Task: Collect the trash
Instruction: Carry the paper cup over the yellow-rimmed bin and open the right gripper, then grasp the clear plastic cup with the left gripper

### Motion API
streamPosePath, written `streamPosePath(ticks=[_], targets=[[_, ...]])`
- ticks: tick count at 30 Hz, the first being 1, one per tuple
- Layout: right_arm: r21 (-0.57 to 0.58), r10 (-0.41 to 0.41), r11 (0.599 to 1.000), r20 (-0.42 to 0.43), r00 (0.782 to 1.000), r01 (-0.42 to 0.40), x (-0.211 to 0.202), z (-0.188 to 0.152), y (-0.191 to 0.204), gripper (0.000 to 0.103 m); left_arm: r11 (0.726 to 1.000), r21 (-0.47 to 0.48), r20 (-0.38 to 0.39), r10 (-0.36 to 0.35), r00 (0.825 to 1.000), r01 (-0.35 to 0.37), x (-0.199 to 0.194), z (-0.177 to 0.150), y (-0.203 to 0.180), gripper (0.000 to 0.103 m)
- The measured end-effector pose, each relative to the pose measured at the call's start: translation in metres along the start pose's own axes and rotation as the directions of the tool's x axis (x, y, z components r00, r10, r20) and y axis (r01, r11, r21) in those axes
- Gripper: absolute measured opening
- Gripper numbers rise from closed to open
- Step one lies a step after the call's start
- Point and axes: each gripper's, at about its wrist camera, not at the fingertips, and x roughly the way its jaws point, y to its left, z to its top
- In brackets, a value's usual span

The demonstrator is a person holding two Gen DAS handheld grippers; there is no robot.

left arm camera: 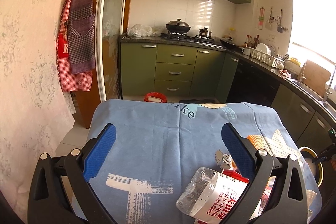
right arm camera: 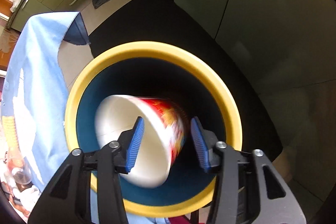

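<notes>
Table (left arm camera: 147, 140) first, left wrist view: blue cloth cover, soft and creased, printed with white brush marks. Your left gripper (left arm camera: 168, 152) hangs over it with tongs wide apart, nothing between the ribbed blue pads. Trash left to clear sits by the table's near right corner: a crushed clear plastic bottle (left arm camera: 208, 192) with a red and white label, a small crumpled wrapper (left arm camera: 223, 160) just behind it, and red packaging (left arm camera: 239, 176) partly hidden under the right finger. The bin (left arm camera: 315, 163) shows only as a yellow rim past the table's right edge.

Right wrist view: you look straight down into the bin (right arm camera: 147, 49), which is round with a thick yellow rim and a dark blue inner wall, just beside the table's hanging cloth. Your right gripper (right arm camera: 168, 140) has tongs apart. A paper cup (right arm camera: 136, 144), white inside with a red and yellow print outside, lies tilted in the bin mouth, motion-blurred; looks released and dropping, though I can't tell if a pad touches it.

Judgement: cup is as good as done; bottle, wrapper and packaging remain, so early to midway.
</notes>
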Motion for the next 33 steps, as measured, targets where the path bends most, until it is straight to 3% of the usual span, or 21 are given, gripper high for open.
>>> streamPosePath(ticks=[12, 18, 20, 23, 27, 28, 30, 33], targets=[[-0.074, 0.101, 0.993, 0.078, 0.992, -0.095, -0.035, -0.032, 0.021, 0.050, 0.992, 0.112, -0.035, -0.049, 0.998, 0.052, -0.015, 0.000, -0.030, 0.099], [-0.143, 0.137, 0.982, 0.092, 0.986, -0.123, -0.043, -0.044, 0.035, 0.053, 0.966, 0.217, -0.127, -0.114, 0.985, 0.140, -0.030, -0.001, -0.066, 0.099], [-0.156, 0.145, 0.979, 0.094, 0.985, -0.129, -0.043, -0.044, 0.039, 0.053, 0.948, 0.244, -0.171, -0.164, 0.972, 0.203, -0.033, 0.000, -0.084, 0.099], [-0.173, 0.162, 0.974, 0.097, 0.982, -0.143, -0.047, -0.049, 0.041, 0.053, 0.906, 0.278, -0.278, -0.242, 0.929, 0.320, -0.030, 0.002, -0.120, 0.099], [-0.191, 0.179, 0.969, 0.104, 0.978, -0.156, -0.052, -0.057, 0.044, 0.053, 0.832, 0.261, -0.468, -0.334, 0.818, 0.489, -0.017, -0.003, -0.178, 0.099], [-0.194, 0.181, 0.968, 0.104, 0.978, -0.159, -0.051, -0.056, 0.045, 0.053, 0.811, 0.264, -0.521, -0.336, 0.785, 0.522, -0.010, -0.006, -0.196, 0.099], [-0.198, 0.188, 0.966, 0.106, 0.977, -0.164, -0.052, -0.058, 0.044, 0.053, 0.802, 0.274, -0.596, -0.291, 0.748, 0.530, 0.007, -0.013, -0.225, 0.099], [-0.205, 0.197, 0.964, 0.111, 0.974, -0.171, -0.056, -0.064, 0.041, 0.054, 0.799, 0.287, -0.665, -0.230, 0.710, 0.528, 0.033, -0.020, -0.251, 0.099]])
